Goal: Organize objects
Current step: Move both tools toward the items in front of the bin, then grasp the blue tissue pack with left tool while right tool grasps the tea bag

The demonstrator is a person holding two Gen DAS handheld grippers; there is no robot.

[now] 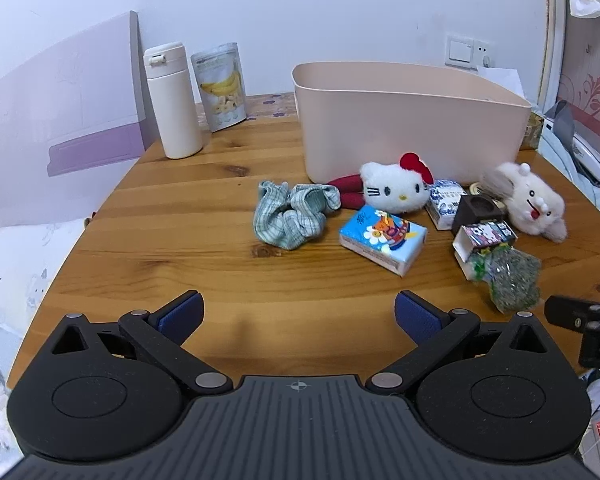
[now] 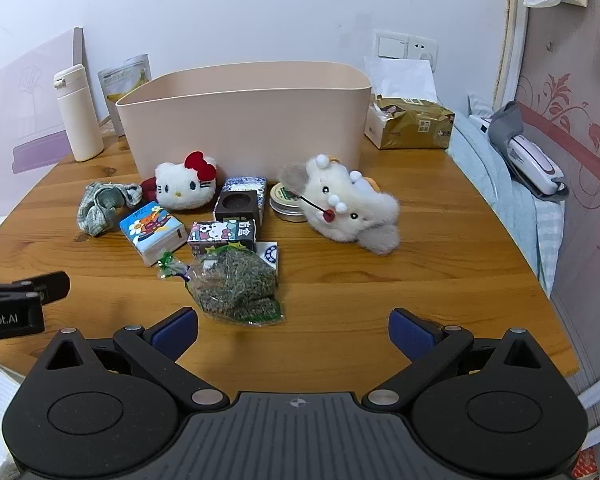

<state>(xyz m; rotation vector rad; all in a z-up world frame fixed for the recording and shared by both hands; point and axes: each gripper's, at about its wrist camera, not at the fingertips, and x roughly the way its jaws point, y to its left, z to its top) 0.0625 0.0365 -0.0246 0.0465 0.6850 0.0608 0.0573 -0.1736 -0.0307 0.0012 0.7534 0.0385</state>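
A pink bin (image 1: 412, 132) (image 2: 240, 120) stands at the back of the wooden table (image 1: 180, 240). In front of it lie a checked cloth (image 1: 292, 214) (image 2: 102, 202), a white cat plush with a red bow (image 1: 394, 188) (image 2: 186, 186), a tissue pack (image 1: 382, 238) (image 2: 154, 232), a cartoon box (image 1: 484, 238) (image 2: 222, 234), a dark cube (image 2: 238, 204), a bag of dried herbs (image 1: 510, 278) (image 2: 236, 284), a round tin (image 2: 288, 202) and a fluffy white plush (image 1: 530, 200) (image 2: 348, 204). My left gripper (image 1: 299, 314) and right gripper (image 2: 293, 330) hover open near the front edge, both empty.
A white flask (image 1: 174, 102) (image 2: 78, 114) and a banana snack pouch (image 1: 222, 86) stand at the back left beside a lilac board (image 1: 60, 120). A gold tissue pack (image 2: 412, 126) sits at the back right. A bed with a grey-and-white device (image 2: 532, 160) lies right of the table.
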